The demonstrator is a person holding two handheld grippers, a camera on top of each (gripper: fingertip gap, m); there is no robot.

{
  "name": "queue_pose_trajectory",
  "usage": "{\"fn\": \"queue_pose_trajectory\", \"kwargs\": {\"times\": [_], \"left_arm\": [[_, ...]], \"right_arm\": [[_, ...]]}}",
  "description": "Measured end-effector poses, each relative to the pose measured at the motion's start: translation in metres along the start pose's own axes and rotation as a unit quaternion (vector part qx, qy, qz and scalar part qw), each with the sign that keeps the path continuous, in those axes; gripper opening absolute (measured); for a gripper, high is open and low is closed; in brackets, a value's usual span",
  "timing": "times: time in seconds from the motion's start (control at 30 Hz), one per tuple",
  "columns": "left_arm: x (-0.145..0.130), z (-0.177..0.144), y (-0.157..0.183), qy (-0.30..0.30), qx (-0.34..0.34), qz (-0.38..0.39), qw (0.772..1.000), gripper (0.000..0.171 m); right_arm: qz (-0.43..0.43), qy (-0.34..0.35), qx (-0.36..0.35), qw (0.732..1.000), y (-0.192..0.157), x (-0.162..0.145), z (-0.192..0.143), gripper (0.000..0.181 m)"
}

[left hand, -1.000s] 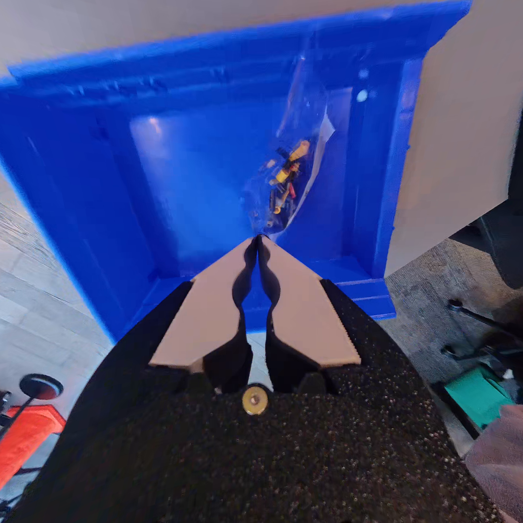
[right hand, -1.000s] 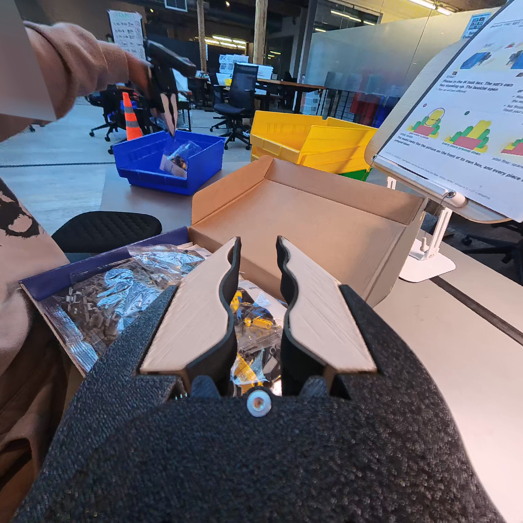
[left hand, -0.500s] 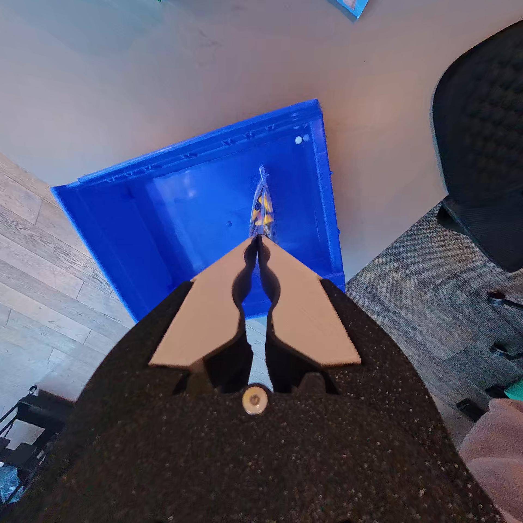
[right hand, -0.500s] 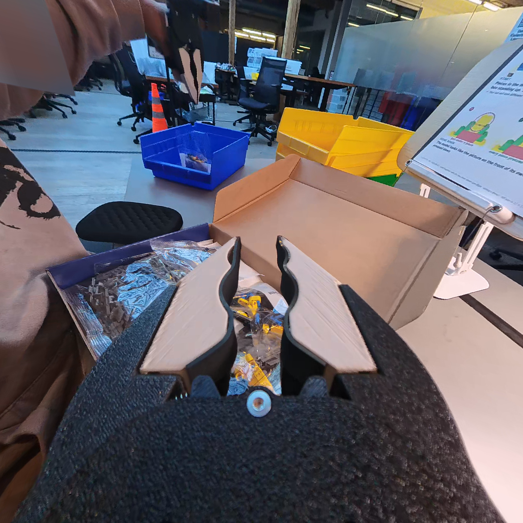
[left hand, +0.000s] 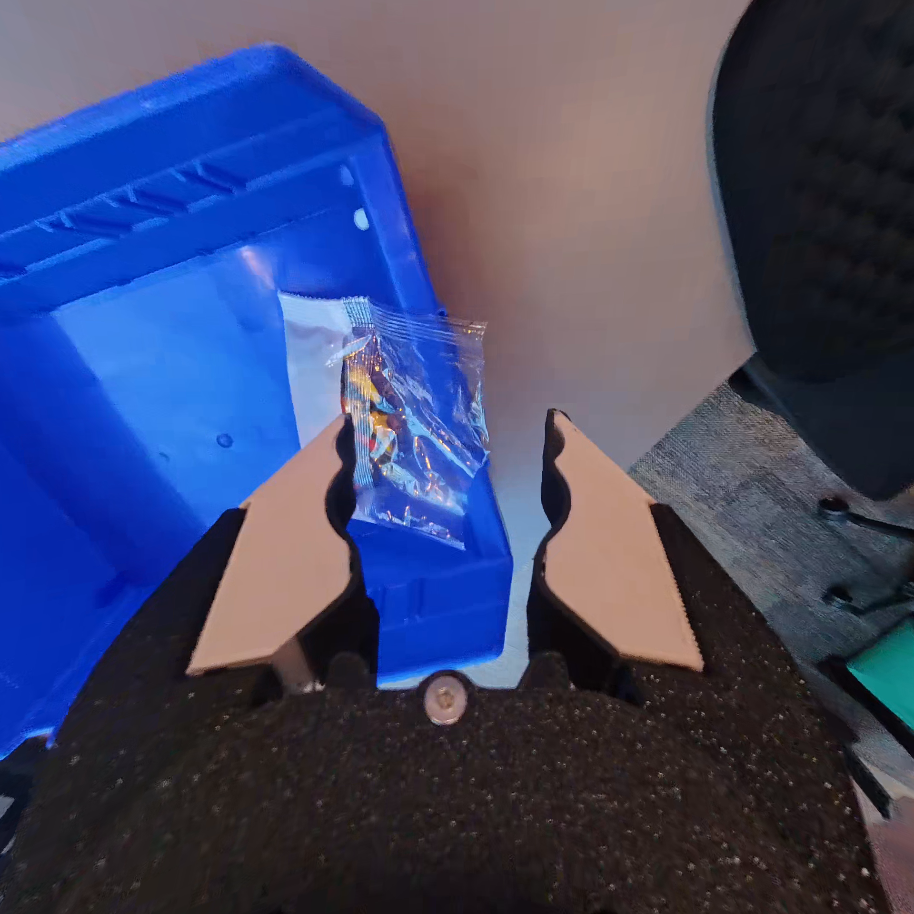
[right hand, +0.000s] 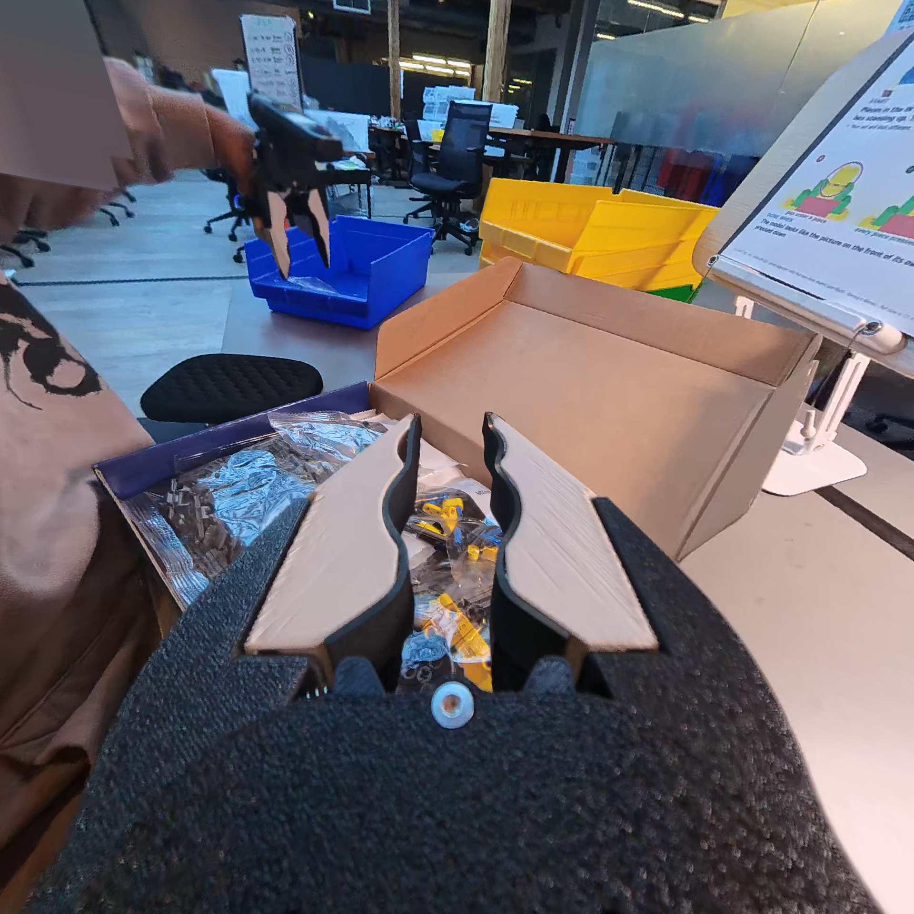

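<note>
Fingers (left hand: 292,534) apart above blue bin (left hand: 148,346)

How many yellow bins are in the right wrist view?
2: the front yellow bin sits behind the cardboard box; the rear yellow bin sits against its left back. More may be hidden.

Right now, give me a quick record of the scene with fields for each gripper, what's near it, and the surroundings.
left gripper: open, above the blue bin
clear bag: small coloured parts inside, at the blue bin's edge, by the left fingertip; contact unclear
right gripper: open, holding nothing, over bags of parts in an open cardboard box
behind box: yellow bins, blue bin on the table
right side: instruction sheet on a white stand
left side: black seat
</note>
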State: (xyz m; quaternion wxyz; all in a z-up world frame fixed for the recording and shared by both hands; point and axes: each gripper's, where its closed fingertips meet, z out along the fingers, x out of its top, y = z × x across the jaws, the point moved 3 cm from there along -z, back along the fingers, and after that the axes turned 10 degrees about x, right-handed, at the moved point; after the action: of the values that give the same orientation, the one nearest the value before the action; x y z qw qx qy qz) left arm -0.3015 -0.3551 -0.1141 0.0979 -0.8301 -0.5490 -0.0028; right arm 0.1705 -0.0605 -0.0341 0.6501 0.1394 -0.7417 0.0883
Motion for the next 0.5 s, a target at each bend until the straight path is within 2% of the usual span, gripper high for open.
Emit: {"fn": "queue_pose_trajectory", "kwargs": {"times": [0.17, 0.27, 0.4, 0.5], "left_arm": [[-0.006, 0.021, 0.003, 0.019, 0.044, -0.008, 0.999, 0.051], [-0.006, 0.015, 0.005, 0.026, 0.08, 0.022, 0.996, 0.0], [0.002, -0.028, -0.013, 0.049, 0.128, 0.007, 0.991, 0.0], [0.019, -0.065, -0.015, 0.065, 0.13, 0.013, 0.989, 0.0]], "right_arm": [[0.0, -0.001, 0.002, 1.0, 0.001, 0.003, 0.004, 0.025], [-0.01, -0.014, 0.001, 1.0, -0.001, 0.002, 0.007, 0.025], [-0.014, -0.018, 0.008, 1.0, -0.003, 0.006, 0.01, 0.024], [-0.024, -0.018, 0.023, 0.999, -0.006, 0.015, 0.017, 0.024]]}}
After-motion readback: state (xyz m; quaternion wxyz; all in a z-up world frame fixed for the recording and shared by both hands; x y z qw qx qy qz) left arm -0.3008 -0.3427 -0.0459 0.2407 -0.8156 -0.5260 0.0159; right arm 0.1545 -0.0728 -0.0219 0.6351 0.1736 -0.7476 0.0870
